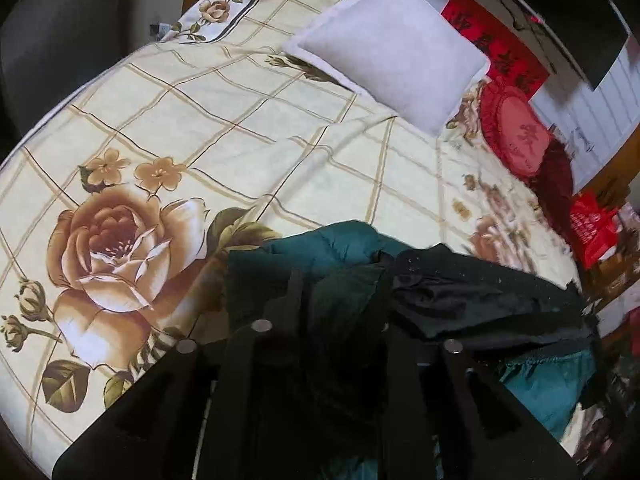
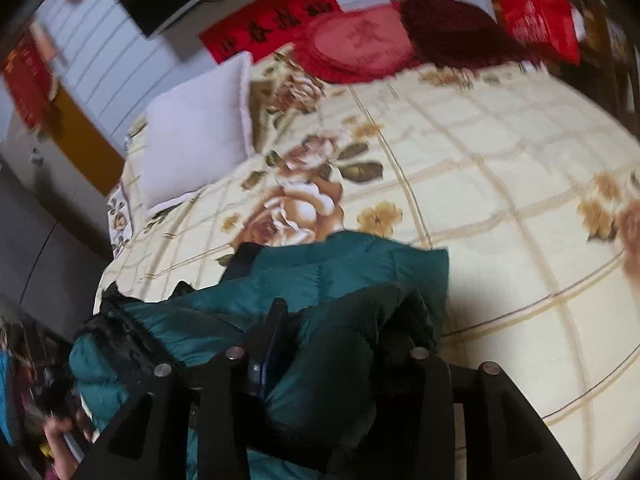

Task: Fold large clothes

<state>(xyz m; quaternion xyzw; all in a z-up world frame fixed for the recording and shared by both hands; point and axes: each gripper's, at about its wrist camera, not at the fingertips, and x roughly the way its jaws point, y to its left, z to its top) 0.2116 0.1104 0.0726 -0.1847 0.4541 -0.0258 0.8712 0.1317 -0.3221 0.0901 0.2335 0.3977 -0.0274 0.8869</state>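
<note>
The left gripper [image 1: 340, 312] and the right gripper [image 2: 340, 320] each had teal puffy jacket [image 2: 340, 264] bunched between the fingers, likely to carry it; I could not tell if the fingers pinched it or had let go. The jacket sat in a heap on the flowery bedspread [image 1: 240, 128], a flat place for folding. Farther back lay a white pillow [image 1: 392, 52] and a red cushion [image 1: 516, 132].

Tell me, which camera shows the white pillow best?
The left wrist view: the white pillow lies sharp and whole on the floral bedspread. The right wrist view shows it too, but smaller, blurred and off to the side.
</note>
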